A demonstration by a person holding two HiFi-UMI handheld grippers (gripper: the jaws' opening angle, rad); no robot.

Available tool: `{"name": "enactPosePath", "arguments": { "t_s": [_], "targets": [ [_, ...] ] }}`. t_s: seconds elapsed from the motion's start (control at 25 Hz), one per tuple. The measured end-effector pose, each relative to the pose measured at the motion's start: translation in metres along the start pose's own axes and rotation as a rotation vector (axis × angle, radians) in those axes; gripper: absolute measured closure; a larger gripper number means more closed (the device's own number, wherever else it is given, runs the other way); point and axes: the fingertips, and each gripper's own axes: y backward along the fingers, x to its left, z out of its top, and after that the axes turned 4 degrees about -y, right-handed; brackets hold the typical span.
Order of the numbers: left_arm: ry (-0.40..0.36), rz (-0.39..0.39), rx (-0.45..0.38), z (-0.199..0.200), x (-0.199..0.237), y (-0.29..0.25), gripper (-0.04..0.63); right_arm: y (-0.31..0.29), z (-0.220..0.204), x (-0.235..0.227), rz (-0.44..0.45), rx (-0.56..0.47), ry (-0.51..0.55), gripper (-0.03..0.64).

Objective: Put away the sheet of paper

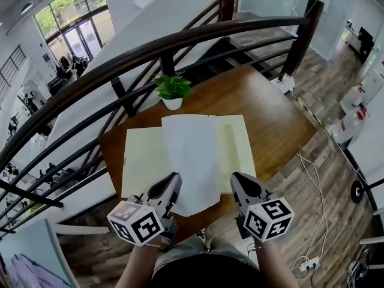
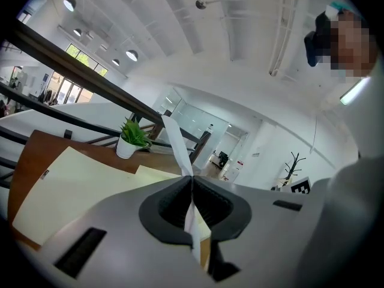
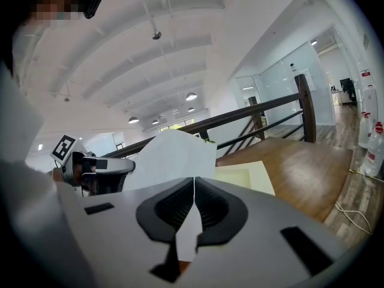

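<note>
A white sheet of paper [image 1: 192, 158] hangs over an open cream folder [image 1: 141, 161] that lies on the brown wooden table [image 1: 270, 113]. My left gripper [image 1: 173, 185] is shut on the sheet's near left corner, and my right gripper [image 1: 239, 185] is shut on its near right corner. In the left gripper view the sheet [image 2: 177, 146] rises edge-on from the closed jaws of the left gripper [image 2: 192, 182]. In the right gripper view the sheet [image 3: 174, 155] spreads out to the left of the right gripper [image 3: 194, 182], toward the left gripper [image 3: 96, 170].
A small potted plant [image 1: 172, 90] stands at the table's far edge. A dark curved railing [image 1: 150, 56] runs right behind the table. Cables and a power strip [image 1: 309, 263] lie on the wooden floor at the right.
</note>
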Motion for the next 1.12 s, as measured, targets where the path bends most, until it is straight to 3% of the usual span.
{"name": "enactPosePath", "arguments": {
  "t_s": [0.68,1.12],
  "targets": [
    [0.084,0.016,0.023,0.003,0.053,-0.023,0.571,-0.054,-0.001,0.002,0.017,0.091,0.003,0.589],
    [0.095,0.093,0.013,0.009,0.075,-0.023,0.571,-0.073,-0.003,0.004,0.073,0.15,0.014,0.588]
  ]
}}
